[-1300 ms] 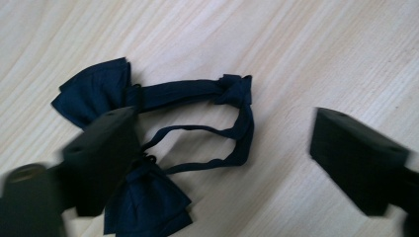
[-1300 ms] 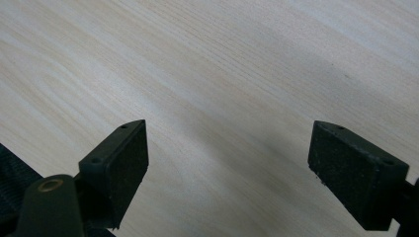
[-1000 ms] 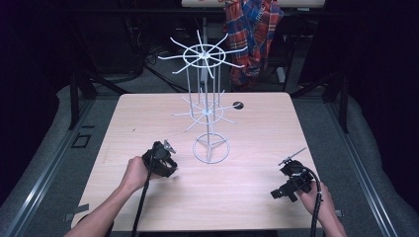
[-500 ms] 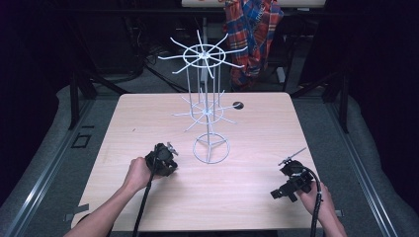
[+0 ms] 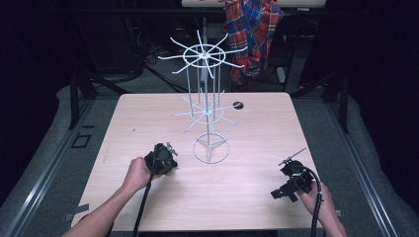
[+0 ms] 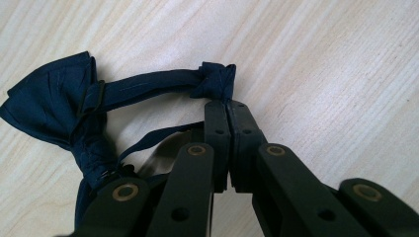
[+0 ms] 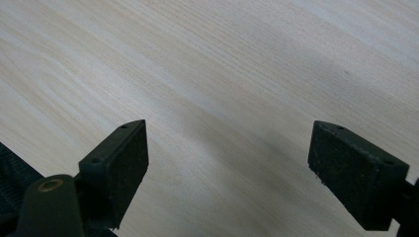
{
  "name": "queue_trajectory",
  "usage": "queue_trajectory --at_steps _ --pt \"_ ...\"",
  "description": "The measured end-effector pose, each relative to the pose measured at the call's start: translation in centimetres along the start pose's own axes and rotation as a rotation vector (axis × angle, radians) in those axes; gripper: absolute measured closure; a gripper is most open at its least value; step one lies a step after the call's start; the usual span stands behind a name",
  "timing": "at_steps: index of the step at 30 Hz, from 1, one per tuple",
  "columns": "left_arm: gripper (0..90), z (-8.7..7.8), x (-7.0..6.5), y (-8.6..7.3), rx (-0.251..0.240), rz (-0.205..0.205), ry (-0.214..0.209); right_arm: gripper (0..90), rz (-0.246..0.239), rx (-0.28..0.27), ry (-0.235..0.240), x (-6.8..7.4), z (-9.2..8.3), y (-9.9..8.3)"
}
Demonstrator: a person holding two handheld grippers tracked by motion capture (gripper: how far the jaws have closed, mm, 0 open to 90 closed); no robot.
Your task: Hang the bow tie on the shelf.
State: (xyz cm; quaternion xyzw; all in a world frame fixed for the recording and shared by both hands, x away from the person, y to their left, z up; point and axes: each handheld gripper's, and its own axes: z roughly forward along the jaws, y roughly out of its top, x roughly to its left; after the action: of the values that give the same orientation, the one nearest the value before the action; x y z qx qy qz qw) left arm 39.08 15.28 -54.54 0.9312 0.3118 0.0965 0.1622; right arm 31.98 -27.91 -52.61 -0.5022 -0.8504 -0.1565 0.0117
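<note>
The table (image 5: 257, 197), pale wood, is carrying everything here, and a white wire rack (image 5: 207, 111) is standing upright near its middle, set back toward the far edge, its spokes fanning out at two levels, seemingly so that small things can be hung from them. A small dark disc (image 5: 238, 105) is lying just beside the rack toward the far edge. The left gripper (image 5: 165, 157) is resting low over the table near the left of the rack's ring base, and its jaws have just been closing; in the left gripper view they are now standing pressed together on the strap of a navy bow tie (image 6: 54, 98), pinching it right at the strap's knotted end (image 6: 215, 79). The bow tie is lying flat on the table just in front of those jaws, the bow to one side and the strap looping back. Gripping the strap rather than the bulky bow is probably giving a loop that can be slipped over a spoke. The right gripper (image 5: 291, 180) is waiting near the table's near right corner, well apart from the rack, its jaws standing wide with nothing but bare wood between them, likely kept clear until needed.
</note>
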Motion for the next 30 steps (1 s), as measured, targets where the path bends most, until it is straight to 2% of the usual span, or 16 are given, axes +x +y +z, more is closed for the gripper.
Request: queue_trajectory --at_steps 3,5,6,7,9,11,12,13,14,16,25,30 --pt "89.1 -0.3 0.1 0.0 -0.019 -0.005 -0.002 15.4 -0.001 0.001 0.0 0.0 0.0 0.0" --pt "89.1 -0.7 0.4 -0.1 -0.04 -0.024 -0.013 15.4 -0.01 0.011 0.005 -0.1 -0.1 0.1" --pt "89.1 -1.1 0.8 -0.2 -0.065 -0.046 -0.025 15.4 -0.012 0.023 0.011 -0.1 -0.2 0.1" --pt "89.1 -1.1 0.8 -0.2 -0.065 -0.046 -0.025 15.4 -0.012 0.023 0.011 -0.1 -0.2 0.1" --pt "89.2 -1.8 1.5 -0.5 -0.114 -0.083 -0.06 15.4 -0.019 0.018 -0.003 -0.2 -0.2 0.0" --pt "89.3 -2.3 2.0 -0.7 -0.155 -0.112 -0.082 15.4 -0.01 0.01 0.006 -0.2 -0.1 0.0" --pt "89.4 -2.9 2.5 -0.9 -0.196 -0.137 -0.116 15.4 -0.007 0.004 0.006 -0.1 -0.1 0.0" --pt "89.4 -2.9 2.5 -0.9 -0.196 -0.137 -0.116 15.4 -0.007 0.004 0.006 -0.1 -0.1 0.0" --pt "89.4 -3.2 2.9 -1.1 -0.223 -0.165 -0.134 15.4 -0.008 0.005 0.006 -0.1 -0.1 0.0" --pt "89.5 -3.7 3.4 -1.3 -0.256 -0.192 -0.16 15.4 -0.016 0.02 -0.003 -0.2 -0.2 0.0" --pt "89.7 -5.4 4.8 -2.1 -0.353 -0.26 -0.208 15.4 -0.006 0.02 0.004 -0.2 -0.2 0.0" --pt "89.7 -6.1 5.2 -2.3 -0.399 -0.283 -0.235 15.4 -0.015 0.023 -0.001 -0.2 -0.1 0.0"
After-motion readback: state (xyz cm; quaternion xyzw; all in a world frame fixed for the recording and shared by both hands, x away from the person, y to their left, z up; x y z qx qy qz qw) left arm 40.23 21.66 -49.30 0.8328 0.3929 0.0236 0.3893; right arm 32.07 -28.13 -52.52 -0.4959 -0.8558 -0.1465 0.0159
